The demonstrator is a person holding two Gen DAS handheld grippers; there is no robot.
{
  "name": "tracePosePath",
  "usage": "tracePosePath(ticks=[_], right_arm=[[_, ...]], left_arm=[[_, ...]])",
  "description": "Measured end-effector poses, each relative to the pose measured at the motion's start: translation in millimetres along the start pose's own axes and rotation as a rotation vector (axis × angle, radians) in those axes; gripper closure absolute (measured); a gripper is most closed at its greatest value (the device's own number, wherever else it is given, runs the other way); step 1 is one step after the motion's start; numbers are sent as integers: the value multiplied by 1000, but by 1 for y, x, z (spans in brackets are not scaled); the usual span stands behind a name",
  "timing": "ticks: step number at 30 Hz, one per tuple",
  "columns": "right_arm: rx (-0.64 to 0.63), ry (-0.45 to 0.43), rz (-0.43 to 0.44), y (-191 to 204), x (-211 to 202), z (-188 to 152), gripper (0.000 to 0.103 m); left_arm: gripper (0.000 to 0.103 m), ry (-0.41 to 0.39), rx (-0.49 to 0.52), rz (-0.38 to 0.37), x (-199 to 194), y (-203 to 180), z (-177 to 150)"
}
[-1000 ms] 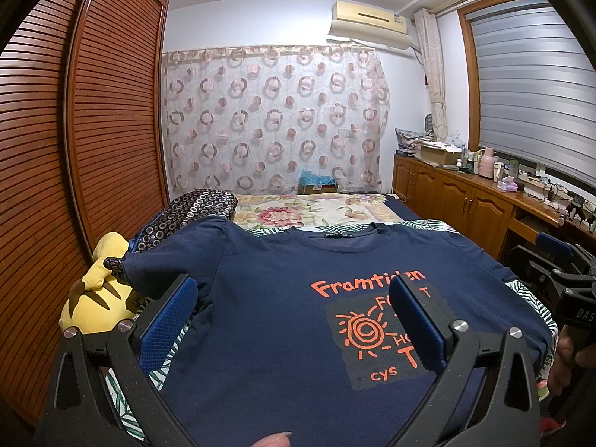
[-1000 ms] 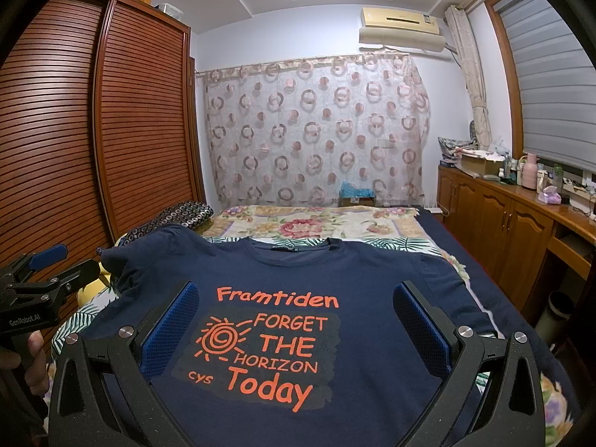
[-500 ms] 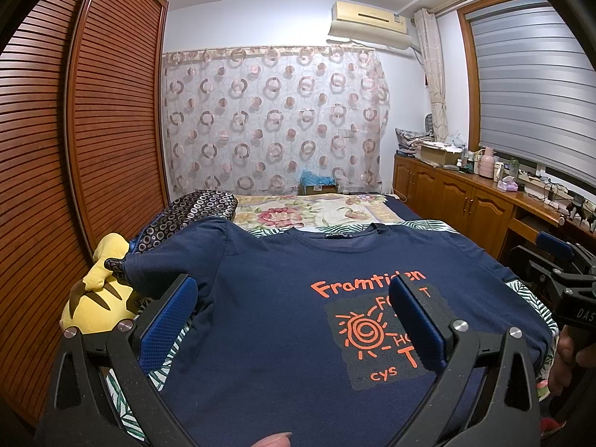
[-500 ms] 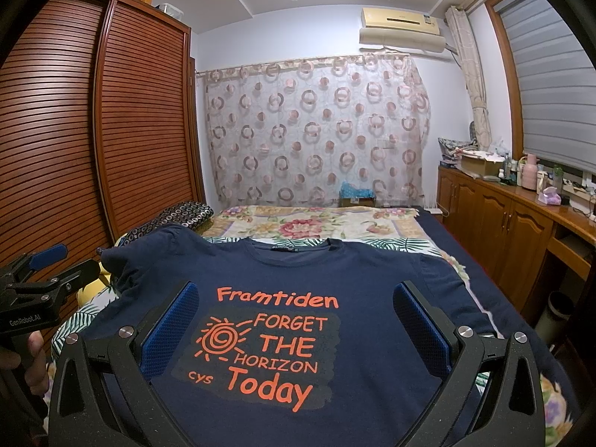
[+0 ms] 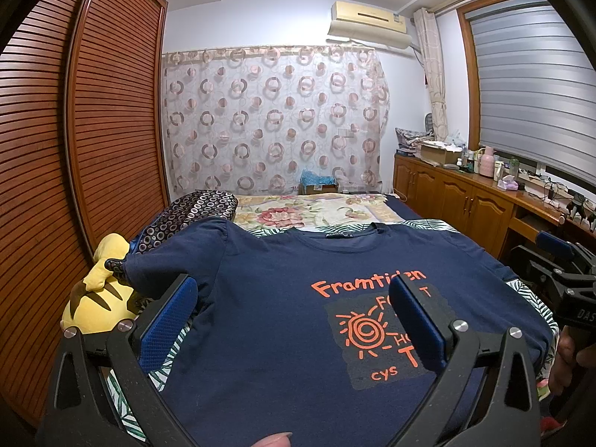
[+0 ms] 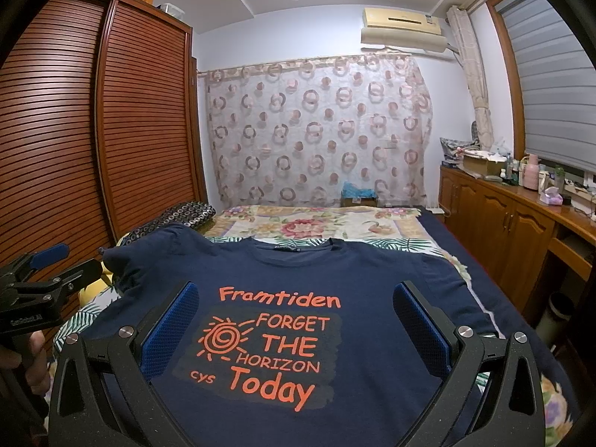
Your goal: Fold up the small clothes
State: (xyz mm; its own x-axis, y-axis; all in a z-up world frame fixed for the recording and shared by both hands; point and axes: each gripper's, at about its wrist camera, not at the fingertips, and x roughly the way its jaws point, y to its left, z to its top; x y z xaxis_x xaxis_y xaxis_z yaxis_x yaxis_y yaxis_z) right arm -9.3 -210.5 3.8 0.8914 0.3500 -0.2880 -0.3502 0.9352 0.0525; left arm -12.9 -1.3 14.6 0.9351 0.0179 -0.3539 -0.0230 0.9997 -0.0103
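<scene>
Nothing has changed since the earlier frames: both tools remain stationary. The left gripper stays spread wide, holding nothing, above the left half of the navy T-shirt, which lies flat on the bed. Its print reads "Framtiden FORGET THE HORIZON cys Today". The right gripper is equally wide and empty; its side label, partly cropped, possibly reads "DAS".

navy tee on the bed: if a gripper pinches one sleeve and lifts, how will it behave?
Probably floppy: the navy T-shirt lies flat and follows the bed, so the rest would likely drape and trail. The printed patch may bend slightly stiffer. The sleeve already bunches, so it should crumple easily.
</scene>
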Motion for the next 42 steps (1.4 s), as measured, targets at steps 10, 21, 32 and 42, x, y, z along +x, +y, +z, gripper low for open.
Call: tracePosePath(ticks=[10,21,32,42], right_arm=[[-2,13,25,-1,5,1,0],[-30,60,123,0,24,3,0],[-82,124,170,-10,53,14,0],[-137,192,224,-15,94,22,0]], left_arm=[[0,15,1,-3,3,5,2],[0,85,-13,29,28,38,-13],[0,138,-16,29,49,70,-27],[5,192,-38,-15,80,118,-19]])
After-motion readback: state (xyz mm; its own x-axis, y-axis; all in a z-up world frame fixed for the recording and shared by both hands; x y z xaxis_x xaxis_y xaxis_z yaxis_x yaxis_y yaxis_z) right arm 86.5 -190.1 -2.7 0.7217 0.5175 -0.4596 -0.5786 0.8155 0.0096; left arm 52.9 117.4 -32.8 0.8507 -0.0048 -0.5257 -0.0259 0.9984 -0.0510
